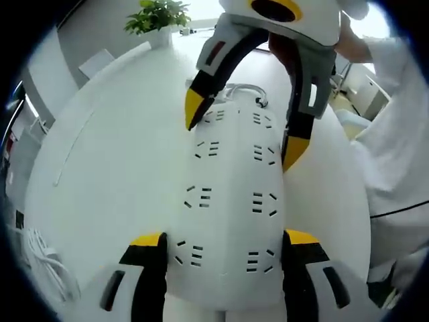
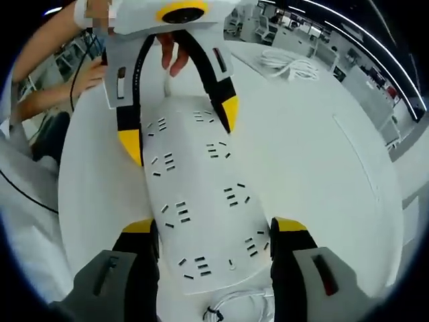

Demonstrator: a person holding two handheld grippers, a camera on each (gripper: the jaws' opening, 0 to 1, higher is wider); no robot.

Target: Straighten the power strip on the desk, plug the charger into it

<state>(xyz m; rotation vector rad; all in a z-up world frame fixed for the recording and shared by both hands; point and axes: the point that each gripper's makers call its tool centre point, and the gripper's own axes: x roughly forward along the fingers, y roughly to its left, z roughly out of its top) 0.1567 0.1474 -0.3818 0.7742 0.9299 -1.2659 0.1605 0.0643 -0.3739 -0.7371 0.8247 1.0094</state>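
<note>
A long white power strip [image 1: 228, 181] with two rows of sockets lies flat on the white table [image 1: 114, 154]. My left gripper [image 1: 224, 241] is shut on its near end, one jaw against each long side. My right gripper [image 1: 244, 131] comes in from the top and clamps the far end, where the strip's cord [image 1: 244, 90] leaves. In the right gripper view the same power strip [image 2: 201, 194] runs between my right gripper [image 2: 214, 231] and the left gripper [image 2: 179, 127] opposite. A coiled white cable [image 2: 291, 67] lies apart on the table; I cannot make out a charger on it.
The coiled white cable [image 1: 40, 258] sits near the table's edge at lower left. A potted plant [image 1: 157, 15] stands at the table's far end. A person's white sleeve [image 1: 395, 168] is at the right, and a hand [image 2: 171, 57] shows behind the left gripper.
</note>
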